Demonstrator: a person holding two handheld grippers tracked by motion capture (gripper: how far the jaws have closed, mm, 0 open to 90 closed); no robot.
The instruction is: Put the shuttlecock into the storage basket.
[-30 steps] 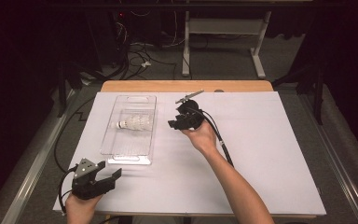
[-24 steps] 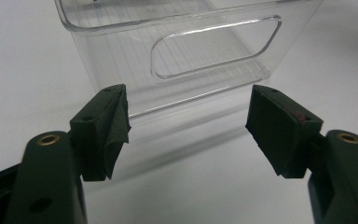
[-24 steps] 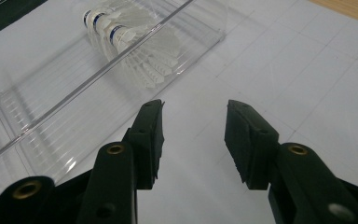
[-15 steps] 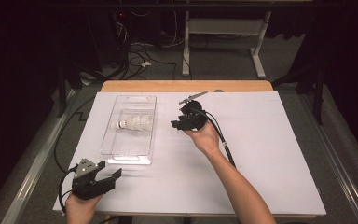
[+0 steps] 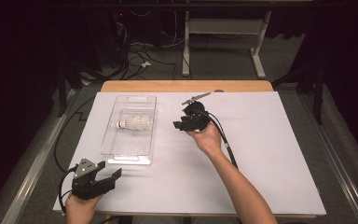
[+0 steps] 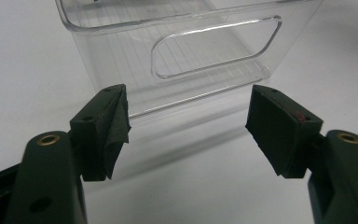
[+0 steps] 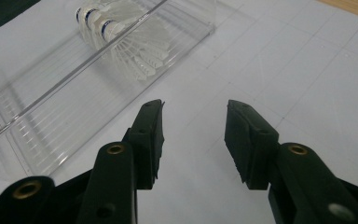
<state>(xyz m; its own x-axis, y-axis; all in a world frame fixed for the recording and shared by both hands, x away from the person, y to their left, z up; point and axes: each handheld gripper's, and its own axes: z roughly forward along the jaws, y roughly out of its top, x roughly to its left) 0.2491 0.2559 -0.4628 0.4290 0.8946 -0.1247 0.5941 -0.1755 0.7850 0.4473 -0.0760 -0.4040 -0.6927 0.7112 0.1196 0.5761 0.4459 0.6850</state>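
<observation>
A clear plastic tray (image 5: 121,154) lies on the white sheet at the left of the table, with a white shuttlecock (image 5: 134,123) lying on its side in its far half. My right gripper (image 5: 179,125) hovers just right of the tray, jaws pointing at it, open and empty. In the right gripper view the shuttlecock (image 7: 121,39) shows through the tray's wall (image 7: 65,79), beyond my right gripper (image 7: 193,135). My left gripper (image 5: 113,176) rests at the near left, open and empty. It faces the tray's near end wall (image 6: 200,53) in the left gripper view, where my left gripper (image 6: 189,126) stands short of it.
The wooden table edge (image 5: 186,86) runs along the far side of the white sheet (image 5: 270,154). A black cable (image 5: 226,144) trails from the right gripper along the forearm. A dark floor with cables and a table frame lies beyond.
The right gripper has shifted slightly; nothing else has moved.
</observation>
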